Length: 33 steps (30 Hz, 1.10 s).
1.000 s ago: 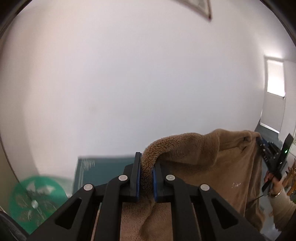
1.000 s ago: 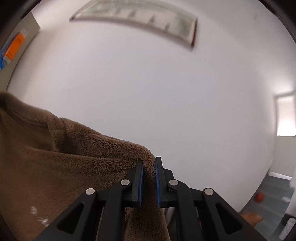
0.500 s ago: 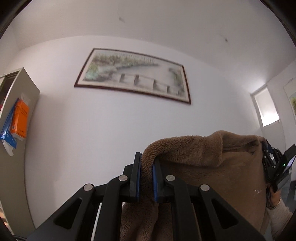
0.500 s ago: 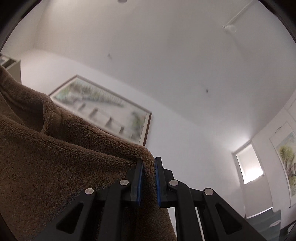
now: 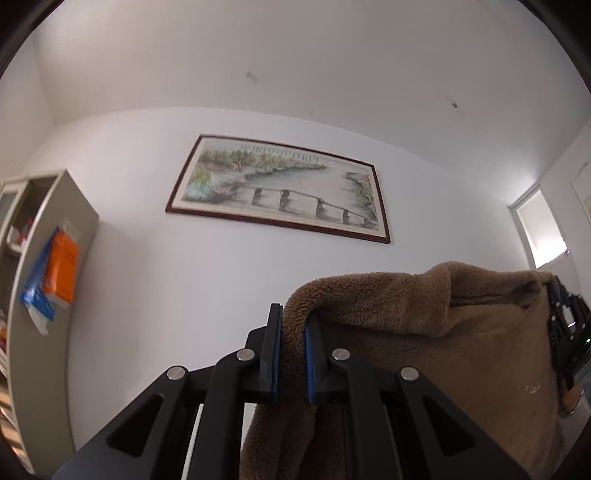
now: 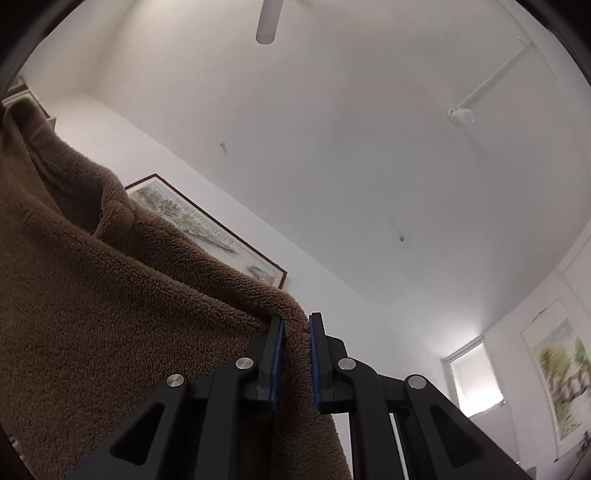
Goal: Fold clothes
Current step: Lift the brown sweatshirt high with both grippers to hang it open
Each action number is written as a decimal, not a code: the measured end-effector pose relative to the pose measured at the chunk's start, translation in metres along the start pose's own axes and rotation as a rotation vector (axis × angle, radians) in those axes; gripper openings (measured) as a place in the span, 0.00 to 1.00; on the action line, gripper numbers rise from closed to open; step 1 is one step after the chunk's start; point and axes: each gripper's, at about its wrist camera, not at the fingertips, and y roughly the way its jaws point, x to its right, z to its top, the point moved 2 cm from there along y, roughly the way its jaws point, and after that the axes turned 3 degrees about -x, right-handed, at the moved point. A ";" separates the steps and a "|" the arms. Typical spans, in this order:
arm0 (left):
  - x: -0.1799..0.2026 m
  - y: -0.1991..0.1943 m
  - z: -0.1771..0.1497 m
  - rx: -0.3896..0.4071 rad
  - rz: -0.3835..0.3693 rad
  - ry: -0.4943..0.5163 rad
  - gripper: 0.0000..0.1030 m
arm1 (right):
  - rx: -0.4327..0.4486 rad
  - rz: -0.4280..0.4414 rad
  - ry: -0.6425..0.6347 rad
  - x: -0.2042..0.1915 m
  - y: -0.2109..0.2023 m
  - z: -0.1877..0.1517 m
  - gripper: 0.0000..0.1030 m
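A brown fleece garment [image 5: 443,332] hangs in the air, stretched between both grippers. My left gripper [image 5: 293,314] is shut on its left top edge, with the cloth bulging over the blue pads. In the right wrist view the same fleece garment [image 6: 110,314] fills the lower left, and my right gripper [image 6: 295,321] is shut on its other top edge. The right gripper's black body [image 5: 565,332] shows at the far right of the left wrist view, behind the cloth. Both grippers point upward. The lower part of the garment is out of sight.
A framed landscape painting [image 5: 280,192] hangs on the white wall ahead. A grey cabinet [image 5: 40,295] with an orange packet [image 5: 61,267] stands at the left. A bright window [image 5: 539,232] is at the right. A ceiling lamp [image 6: 267,20] and a pipe [image 6: 491,77] are overhead.
Both grippers have risen and tilted upward with the garment held between them. The views swung from the lower wall and floor up to the painting and ceiling. The grips stayed the same.
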 end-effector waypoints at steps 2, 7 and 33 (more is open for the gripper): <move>0.000 0.001 0.003 0.008 0.003 0.005 0.13 | -0.002 -0.004 0.002 0.005 -0.002 0.005 0.11; -0.003 0.008 0.004 0.005 0.016 0.014 0.14 | -0.009 0.011 -0.030 -0.011 0.007 -0.001 0.11; -0.024 0.017 -0.009 -0.066 0.037 -0.035 0.12 | -0.039 0.079 -0.005 -0.010 -0.006 0.029 0.12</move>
